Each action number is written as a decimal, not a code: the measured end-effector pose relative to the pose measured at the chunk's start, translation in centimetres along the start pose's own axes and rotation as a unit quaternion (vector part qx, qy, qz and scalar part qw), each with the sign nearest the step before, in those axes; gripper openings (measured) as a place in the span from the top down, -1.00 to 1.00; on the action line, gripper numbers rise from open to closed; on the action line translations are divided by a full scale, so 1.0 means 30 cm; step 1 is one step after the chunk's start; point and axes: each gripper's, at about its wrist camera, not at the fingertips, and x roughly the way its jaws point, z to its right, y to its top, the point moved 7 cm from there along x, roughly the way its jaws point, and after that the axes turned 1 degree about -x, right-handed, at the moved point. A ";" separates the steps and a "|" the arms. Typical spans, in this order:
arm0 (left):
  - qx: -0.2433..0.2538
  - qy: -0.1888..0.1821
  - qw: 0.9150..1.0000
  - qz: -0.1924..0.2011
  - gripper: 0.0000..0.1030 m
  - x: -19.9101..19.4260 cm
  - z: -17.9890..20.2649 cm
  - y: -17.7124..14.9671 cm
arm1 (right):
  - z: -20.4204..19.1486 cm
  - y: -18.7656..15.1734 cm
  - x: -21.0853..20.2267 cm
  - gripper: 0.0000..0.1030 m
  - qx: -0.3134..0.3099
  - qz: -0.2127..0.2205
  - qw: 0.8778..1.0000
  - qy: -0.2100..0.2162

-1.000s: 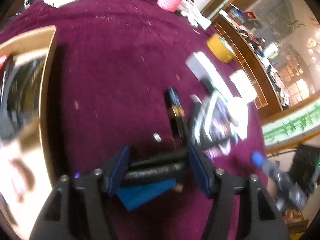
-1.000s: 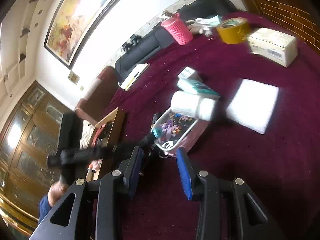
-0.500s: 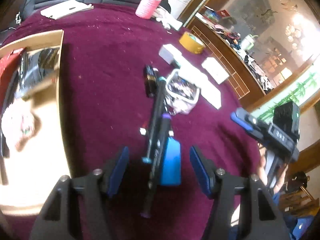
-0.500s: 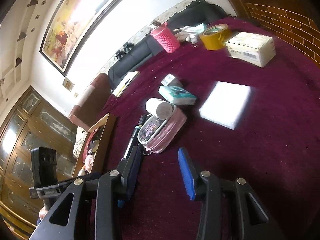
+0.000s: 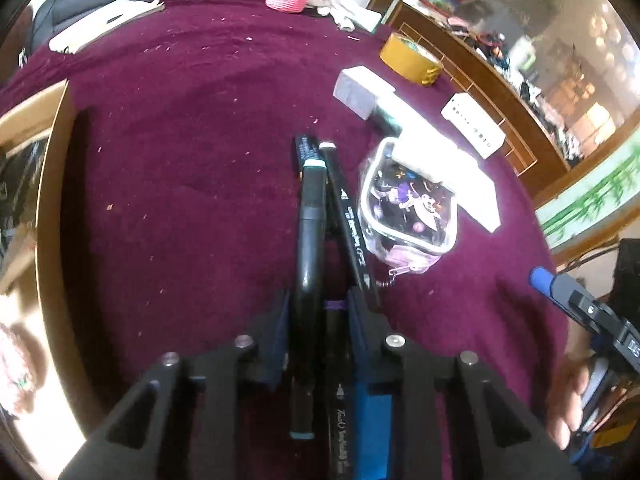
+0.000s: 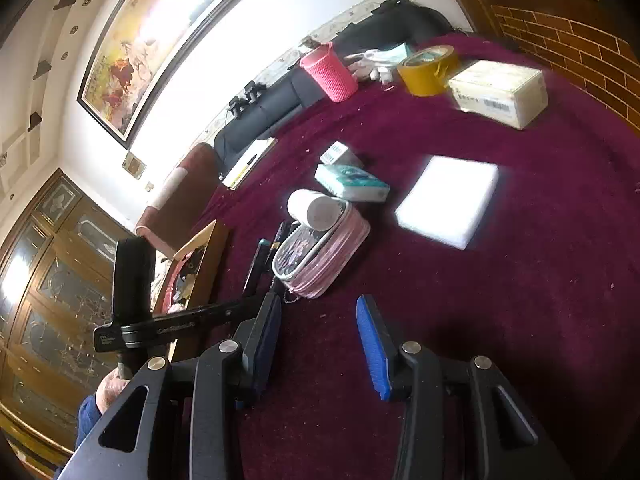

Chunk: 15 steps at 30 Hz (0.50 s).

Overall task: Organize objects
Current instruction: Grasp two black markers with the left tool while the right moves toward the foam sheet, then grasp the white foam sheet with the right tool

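My left gripper [image 5: 318,312] is shut on two black markers [image 5: 310,240] that lie lengthwise between its pads and point away from me. A third black marker [image 5: 350,216] lies on the maroon cloth beside them. A clear pink pencil pouch [image 5: 404,208] lies just right of the markers; it also shows in the right wrist view [image 6: 320,252]. My right gripper [image 6: 316,336] is open and empty above the cloth, near the pouch. The left gripper's body [image 6: 176,324] shows at the left of the right wrist view.
A cardboard box [image 5: 36,200] with items stands at the left. A white roll [image 6: 312,210], a teal packet [image 6: 352,182], a white pad [image 6: 448,200], a yellow tape roll [image 6: 428,66], a cream box [image 6: 500,90] and a pink cup [image 6: 330,72] lie on the cloth.
My left gripper has closed on the markers, which were loose between open jaws half a second ago. My right gripper has stayed open and shifted slightly.
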 end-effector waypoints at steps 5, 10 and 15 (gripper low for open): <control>-0.012 0.030 0.999 0.012 0.49 -0.063 -0.060 -0.062 | 0.047 0.057 -0.022 -0.06 0.003 0.006 0.999 -0.045; -0.016 0.037 0.999 0.028 0.49 -0.094 -0.072 -0.086 | 0.164 0.166 -0.008 -0.65 0.050 0.012 0.989 -0.136; -0.014 0.035 0.999 0.031 0.48 -0.075 -0.065 -0.088 | 0.245 0.228 0.116 -0.65 0.067 -0.032 0.978 -0.197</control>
